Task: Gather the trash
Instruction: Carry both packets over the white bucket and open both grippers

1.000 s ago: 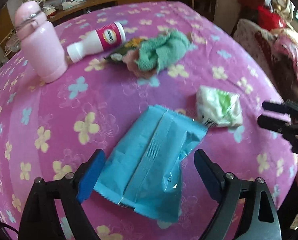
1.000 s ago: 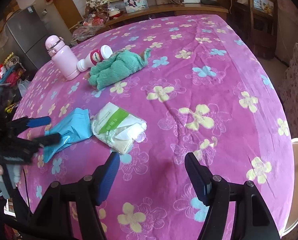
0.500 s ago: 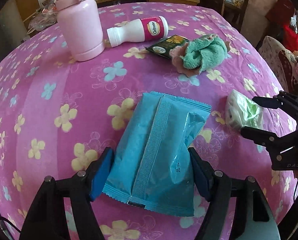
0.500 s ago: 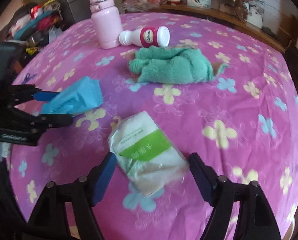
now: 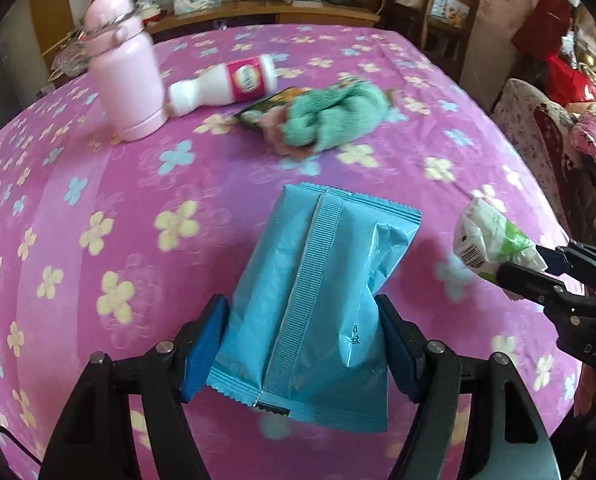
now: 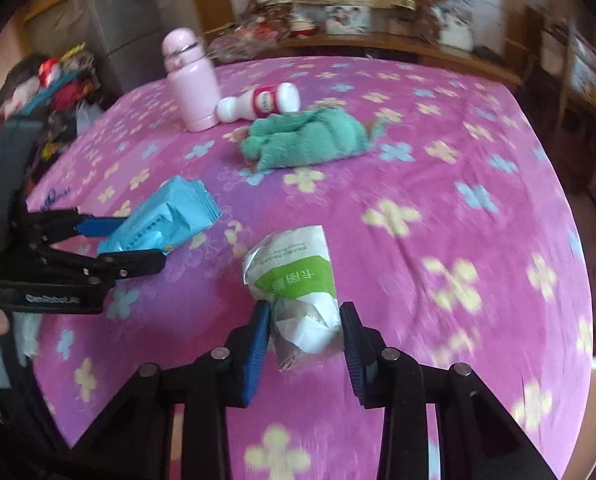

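Note:
My left gripper (image 5: 301, 344) is shut on a blue plastic wrapper (image 5: 317, 300) and holds it over the pink flowered tablecloth (image 5: 98, 200). It also shows in the right wrist view (image 6: 166, 216). My right gripper (image 6: 305, 332) is shut on a crumpled white and green tissue pack (image 6: 298, 280), lifted off the cloth. That pack shows at the right in the left wrist view (image 5: 493, 240), held by the right gripper (image 5: 537, 268).
A pink flask (image 5: 124, 68) stands at the back left. A white and pink bottle (image 5: 226, 84) lies beside it. A green cloth (image 5: 333, 120) lies on a dark snack packet (image 5: 266, 108). Chairs and a shelf stand beyond the table.
Both grippers have closed on their items. The left has gripped and raised the blue wrapper. The right has gripped the tissue pack and lifted it.

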`<move>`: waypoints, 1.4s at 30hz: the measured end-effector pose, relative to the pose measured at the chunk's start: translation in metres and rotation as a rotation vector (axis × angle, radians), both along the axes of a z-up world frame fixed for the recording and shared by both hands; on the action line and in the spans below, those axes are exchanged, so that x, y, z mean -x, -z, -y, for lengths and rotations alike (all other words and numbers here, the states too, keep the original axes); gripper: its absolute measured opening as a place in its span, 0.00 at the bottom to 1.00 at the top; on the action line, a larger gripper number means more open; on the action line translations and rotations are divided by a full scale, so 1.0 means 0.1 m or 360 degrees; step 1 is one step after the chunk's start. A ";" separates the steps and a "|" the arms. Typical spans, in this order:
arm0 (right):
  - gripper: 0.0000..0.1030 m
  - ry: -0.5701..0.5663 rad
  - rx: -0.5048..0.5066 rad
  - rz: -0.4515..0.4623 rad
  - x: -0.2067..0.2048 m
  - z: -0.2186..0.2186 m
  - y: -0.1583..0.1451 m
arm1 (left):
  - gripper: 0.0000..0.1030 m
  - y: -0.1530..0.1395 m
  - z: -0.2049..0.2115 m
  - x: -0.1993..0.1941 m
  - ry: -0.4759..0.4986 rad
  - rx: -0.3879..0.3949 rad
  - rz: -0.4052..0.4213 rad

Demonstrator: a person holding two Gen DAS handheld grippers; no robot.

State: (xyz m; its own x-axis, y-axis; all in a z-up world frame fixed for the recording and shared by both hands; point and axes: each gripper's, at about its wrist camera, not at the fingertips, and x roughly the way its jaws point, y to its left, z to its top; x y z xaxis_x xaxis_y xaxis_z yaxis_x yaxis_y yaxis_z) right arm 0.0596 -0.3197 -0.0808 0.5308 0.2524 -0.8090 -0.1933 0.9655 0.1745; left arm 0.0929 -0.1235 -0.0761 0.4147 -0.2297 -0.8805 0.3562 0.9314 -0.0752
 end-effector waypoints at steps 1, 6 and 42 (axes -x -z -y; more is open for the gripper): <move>0.37 0.0038 -0.0021 0.0008 0.07 0.07 -0.03 | 0.72 -0.02 0.07 0.03 0.0013 0.0009 0.0011; 0.37 0.0179 -0.0047 0.0054 0.39 0.37 -0.21 | 0.72 -0.12 0.39 0.22 0.0093 0.0033 0.0045; 0.37 0.1160 -0.0016 -0.0028 1.88 2.95 -0.07 | 0.72 -0.22 3.24 1.09 0.0807 0.0166 0.0007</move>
